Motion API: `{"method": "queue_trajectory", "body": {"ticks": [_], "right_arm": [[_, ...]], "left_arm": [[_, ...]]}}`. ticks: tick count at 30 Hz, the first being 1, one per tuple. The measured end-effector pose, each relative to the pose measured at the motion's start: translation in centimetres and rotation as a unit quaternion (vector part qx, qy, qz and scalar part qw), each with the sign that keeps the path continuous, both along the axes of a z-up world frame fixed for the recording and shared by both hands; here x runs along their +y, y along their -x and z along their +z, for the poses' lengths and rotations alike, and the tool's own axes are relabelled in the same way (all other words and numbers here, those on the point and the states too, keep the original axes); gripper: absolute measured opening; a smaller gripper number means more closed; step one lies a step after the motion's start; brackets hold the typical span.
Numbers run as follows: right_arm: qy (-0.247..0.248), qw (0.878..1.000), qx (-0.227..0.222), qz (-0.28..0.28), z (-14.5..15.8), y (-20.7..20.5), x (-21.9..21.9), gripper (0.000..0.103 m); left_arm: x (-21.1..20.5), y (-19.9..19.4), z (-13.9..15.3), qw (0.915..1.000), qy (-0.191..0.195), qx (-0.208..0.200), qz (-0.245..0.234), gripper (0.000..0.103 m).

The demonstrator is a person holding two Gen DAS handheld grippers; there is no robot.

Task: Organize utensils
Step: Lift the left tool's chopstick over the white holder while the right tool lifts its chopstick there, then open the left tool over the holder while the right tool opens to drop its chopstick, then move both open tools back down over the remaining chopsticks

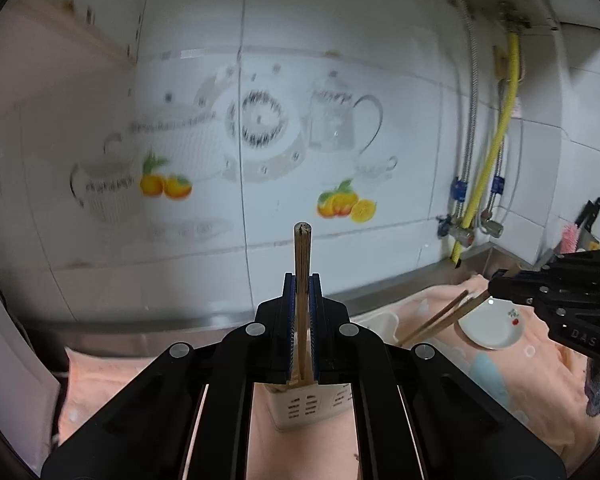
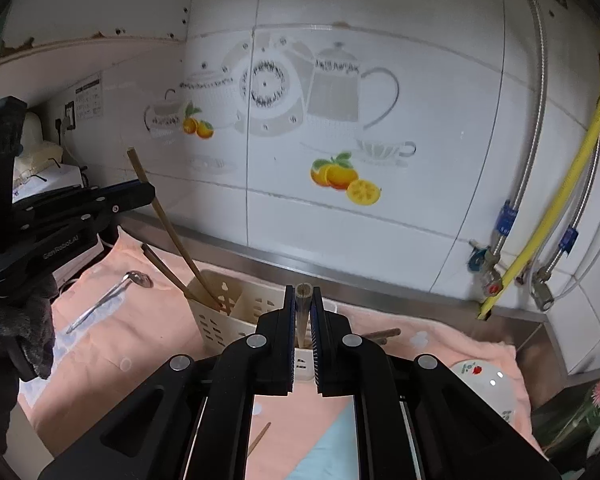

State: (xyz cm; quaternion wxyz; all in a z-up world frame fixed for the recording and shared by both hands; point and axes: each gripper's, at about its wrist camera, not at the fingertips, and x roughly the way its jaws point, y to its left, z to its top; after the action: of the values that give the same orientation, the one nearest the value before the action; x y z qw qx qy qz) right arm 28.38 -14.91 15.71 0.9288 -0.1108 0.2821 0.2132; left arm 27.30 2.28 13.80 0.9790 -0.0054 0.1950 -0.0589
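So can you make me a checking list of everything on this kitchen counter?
Surface: steel counter covered by a pink towel.
Job's things: white slotted utensil holder; a chopstick leaning in its left compartment; another chopstick over its right part; a metal spoon lying on the towel left of the holder; a loose chopstick lying behind the holder.
Clutter: small white dish at right.
Grippers: left claw shut on a chopstick; right claw shut on a chopstick.
Cables: yellow hose and braided metal hoses down the wall.
Surroundings: white tiled wall with teapot and fruit pictures.
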Motion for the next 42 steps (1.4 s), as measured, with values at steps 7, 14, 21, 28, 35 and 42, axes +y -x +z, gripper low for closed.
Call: {"method": "queue_trajectory", "body": {"ticks": [7, 14, 21, 28, 35, 42], "right_arm": [[-0.015, 1.000, 0.023, -0.006, -1.6, -1.6, -0.1, 0.007], [-0.023, 0.999, 0.026, -0.007, -2.4, -2.2, 0.0, 0.010], [-0.031, 0.999, 0.006, -0.018, -1.7, -0.8, -1.0, 0.045], [-0.043, 0.999, -0.004, -0.014, -2.4, 3.3, -2.3, 0.066], [-0.047, 0.999, -0.002, 0.000, -5.4, 8.4, -3.0, 0.083], [-0.047, 0.999, 0.022, -0.001, -9.9, 12.9, -3.7, 0.092]], "left_arm": [[0.7, -1.3, -2.3, 0.9992, 0.010, 0.037, -0.006, 0.006], [0.8, -1.5, -2.9, 0.9988, 0.009, 0.047, -0.007, 0.008], [0.7, 0.4, -2.1, 0.9996, 0.001, 0.028, -0.002, 0.040], [0.3, 4.2, -1.9, 0.9999, -0.011, 0.012, -0.004, 0.067], [0.3, 8.6, -4.6, 0.9996, -0.021, 0.020, -0.005, 0.084], [0.9, 11.8, -8.5, 0.9988, -0.013, 0.047, 0.006, 0.094]]}}
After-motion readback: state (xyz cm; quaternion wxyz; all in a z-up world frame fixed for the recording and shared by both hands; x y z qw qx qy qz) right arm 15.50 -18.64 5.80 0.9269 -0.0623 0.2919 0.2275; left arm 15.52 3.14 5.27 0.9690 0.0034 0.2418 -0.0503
